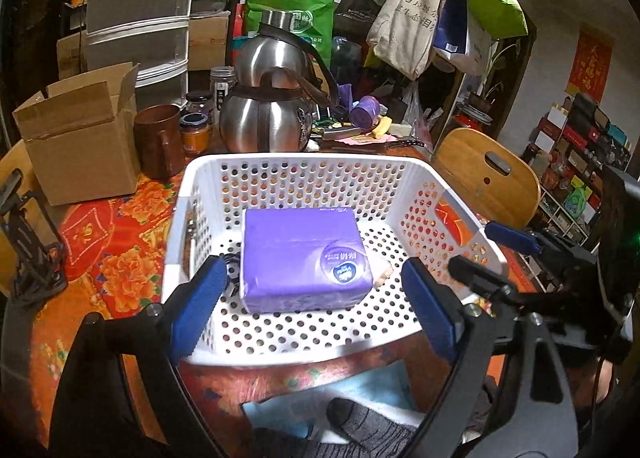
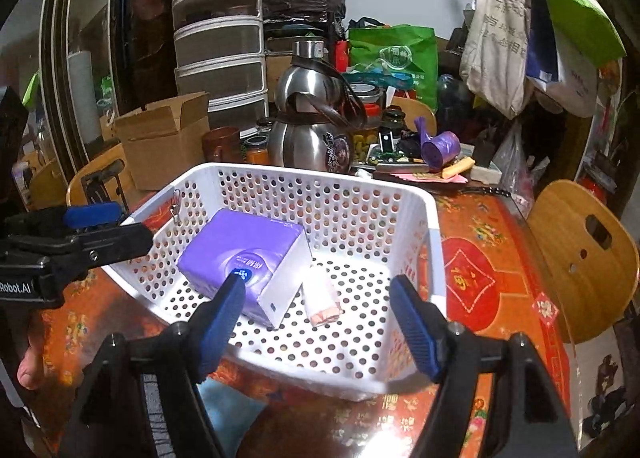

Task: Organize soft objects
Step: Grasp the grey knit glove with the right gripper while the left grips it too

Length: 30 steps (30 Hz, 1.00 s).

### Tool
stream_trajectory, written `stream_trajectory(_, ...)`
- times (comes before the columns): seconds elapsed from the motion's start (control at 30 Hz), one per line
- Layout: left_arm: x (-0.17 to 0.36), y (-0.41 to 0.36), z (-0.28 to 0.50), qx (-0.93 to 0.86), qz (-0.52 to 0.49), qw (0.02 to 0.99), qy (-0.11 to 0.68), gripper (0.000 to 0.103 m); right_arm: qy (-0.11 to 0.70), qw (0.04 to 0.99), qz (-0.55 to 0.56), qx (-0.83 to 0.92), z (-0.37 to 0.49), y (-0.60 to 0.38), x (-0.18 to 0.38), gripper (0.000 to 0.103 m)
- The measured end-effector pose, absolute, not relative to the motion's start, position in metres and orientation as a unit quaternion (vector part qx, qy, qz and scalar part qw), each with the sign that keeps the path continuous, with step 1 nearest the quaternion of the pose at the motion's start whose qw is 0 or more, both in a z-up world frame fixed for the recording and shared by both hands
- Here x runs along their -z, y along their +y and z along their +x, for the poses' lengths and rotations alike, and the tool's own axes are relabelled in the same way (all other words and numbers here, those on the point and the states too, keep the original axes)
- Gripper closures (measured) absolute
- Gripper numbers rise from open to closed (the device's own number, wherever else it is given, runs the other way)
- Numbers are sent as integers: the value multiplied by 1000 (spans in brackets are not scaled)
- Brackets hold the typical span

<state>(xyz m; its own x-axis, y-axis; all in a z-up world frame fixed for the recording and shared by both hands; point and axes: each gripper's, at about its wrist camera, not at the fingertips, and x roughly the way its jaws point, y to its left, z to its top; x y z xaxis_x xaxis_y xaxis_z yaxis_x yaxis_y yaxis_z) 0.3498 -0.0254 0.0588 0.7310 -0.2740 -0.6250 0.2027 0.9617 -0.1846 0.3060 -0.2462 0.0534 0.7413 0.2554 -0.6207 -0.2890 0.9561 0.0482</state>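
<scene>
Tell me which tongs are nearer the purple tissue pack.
Left. The left tongs straddle the purple tissue pack at the basket's near edge; the right tongs are off to its right.

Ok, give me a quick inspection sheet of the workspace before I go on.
Surface: table under a red-orange floral cover.
Job's things: purple tissue pack and small folded cloth lie in the white perforated basket; grey sock and light blue cloth lie outside, near edge.
Clutter: steel kettles, cardboard box, brown mug, jars, purple bag roll.
Grippers: left tool open, empty; right tool open, empty.
Cables: nothing seen.
Surroundings: wooden chair, hanging bags, drawer tower.
</scene>
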Motion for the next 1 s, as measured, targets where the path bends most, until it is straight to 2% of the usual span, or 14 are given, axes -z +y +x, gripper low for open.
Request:
stream_trajectory(0.17, -67, -12, 300, 104, -46, 935, 336, 15, 329, 934, 11, -141, 265, -259, -61, 28)
stream_trajectory(0.27, -63, -3, 259, 101, -39, 939, 328, 15, 319, 939, 3, -129, 221, -258, -54, 22)
stream_trajectory(0.33, -57, 3, 238, 105, -39, 937, 331, 15, 317, 938, 4, -141, 195, -256, -43, 21)
stream_trajectory(0.73, 27, 35, 158, 78, -83, 932, 345, 15, 310, 937, 10, -163, 118, -220, 17, 21)
stream_trajectory(0.93, 53, 38, 150, 100, -110, 925, 350, 15, 291, 943, -12, -163, 108, -199, 23, 22)
stream_trajectory(1.0, 50, 36, 144, 107, -106, 928, 341, 15, 292, 942, -6, -164, 108, -200, 23, 29)
